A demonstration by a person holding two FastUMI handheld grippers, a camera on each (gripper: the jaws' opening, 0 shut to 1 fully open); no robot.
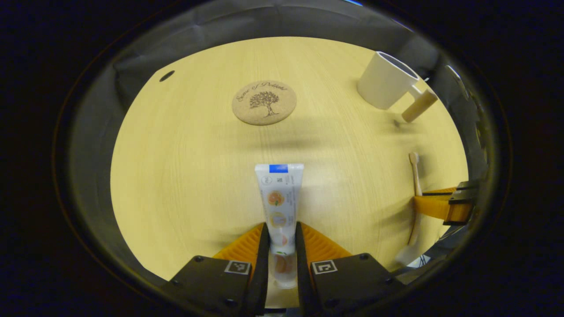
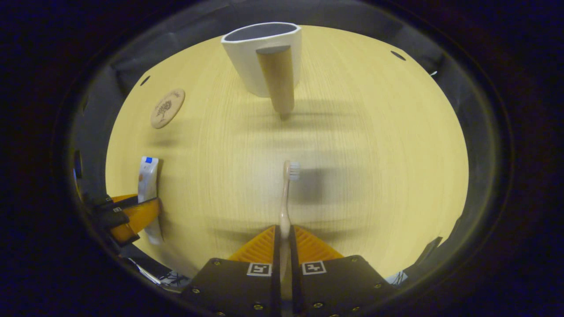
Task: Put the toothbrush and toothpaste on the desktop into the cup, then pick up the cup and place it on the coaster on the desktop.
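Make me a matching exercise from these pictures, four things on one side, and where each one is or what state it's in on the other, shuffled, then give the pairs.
Things:
1. toothpaste
2. toothbrush
3. cup
4. coaster

States:
A. lies flat on the desktop with nothing on it
B. clamped in the right gripper
C. stands upright on the desktop, not held
D. clamped in the left gripper

Pairs: 1-D, 2-B, 3-C, 4-A

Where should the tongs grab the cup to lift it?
Probably by the handle, a straight stick poking out sideways from the upright cup. In the right gripper view it points toward the camera, so come from that side and pinch across it. The round wall looks too wide to squeeze.
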